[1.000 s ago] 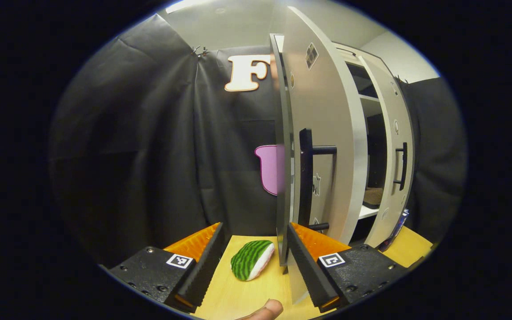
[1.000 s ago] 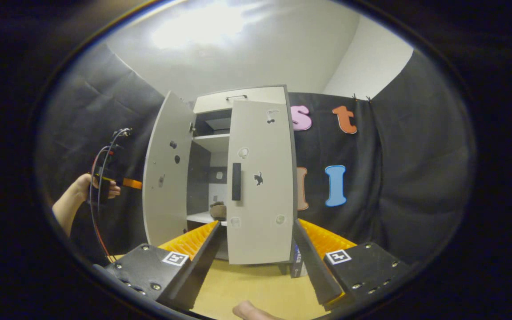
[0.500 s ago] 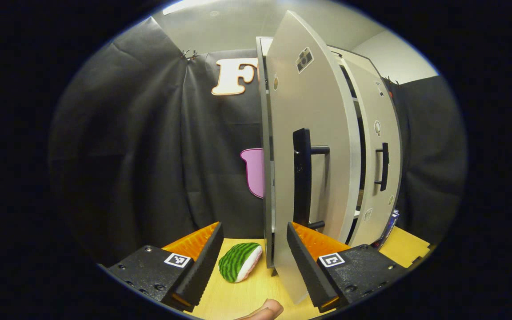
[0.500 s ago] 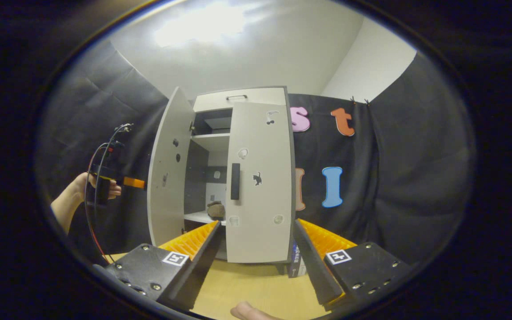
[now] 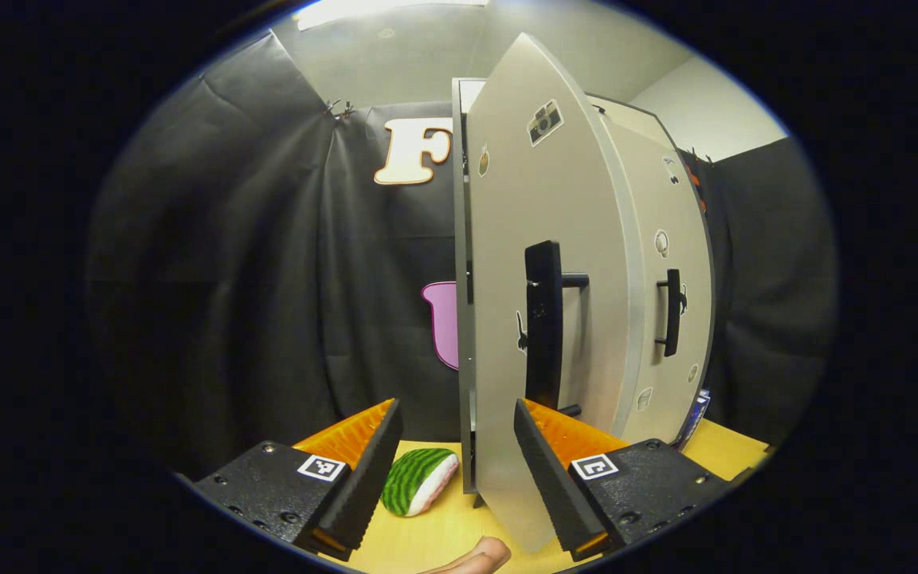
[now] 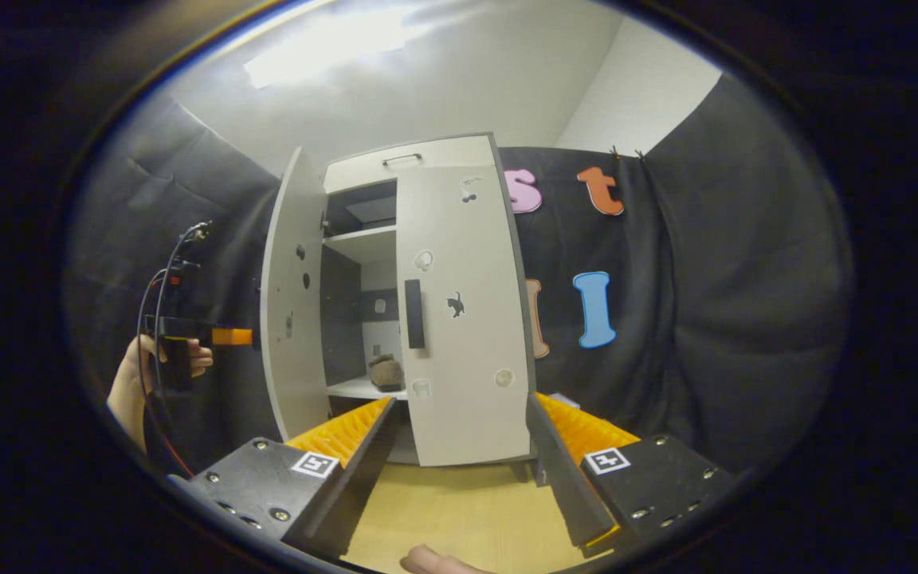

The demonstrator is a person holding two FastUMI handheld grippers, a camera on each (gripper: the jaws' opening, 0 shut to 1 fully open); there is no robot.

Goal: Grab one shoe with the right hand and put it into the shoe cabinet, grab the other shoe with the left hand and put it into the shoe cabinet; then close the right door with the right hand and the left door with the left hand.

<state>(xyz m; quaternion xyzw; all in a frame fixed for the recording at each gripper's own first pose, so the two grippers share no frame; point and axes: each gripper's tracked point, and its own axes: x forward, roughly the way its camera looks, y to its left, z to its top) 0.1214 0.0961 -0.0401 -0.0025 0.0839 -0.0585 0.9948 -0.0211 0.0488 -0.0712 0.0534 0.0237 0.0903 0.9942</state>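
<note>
Shoe cabinet (image 6: 443,171): pale grey, on a wooden table (image 6: 459,510), black cloth behind.
Doors: two. Right door (image 6: 467,319) flat against the cabinet front; left door (image 5: 539,263) ajar, swung out from the cabinet's left edge.
Handles: two, dark, one per door; left door handle (image 5: 543,323) upright, near the cabinet's middle seam.
Shoes: one brown shoe (image 6: 386,371) seen through the gap, on the cabinet's lower shelf. Second shoe cannot be made out.
Left gripper (image 5: 451,470): fingers spread wide, nothing between them but the left door's lower edge, not pinched; from the right gripper view, left of the cabinet, hand (image 6: 136,375) around it.
Right gripper (image 6: 459,470): fingers spread, empty, in front of the cabinet's right door, apart from it.
Other things: one green striped toy (image 5: 419,481) on the table left of the cabinet's foot; one small box (image 5: 694,410) at the cabinet's right foot.
In the way: open left door hides most of the cabinet's inside from the left gripper view.
</note>
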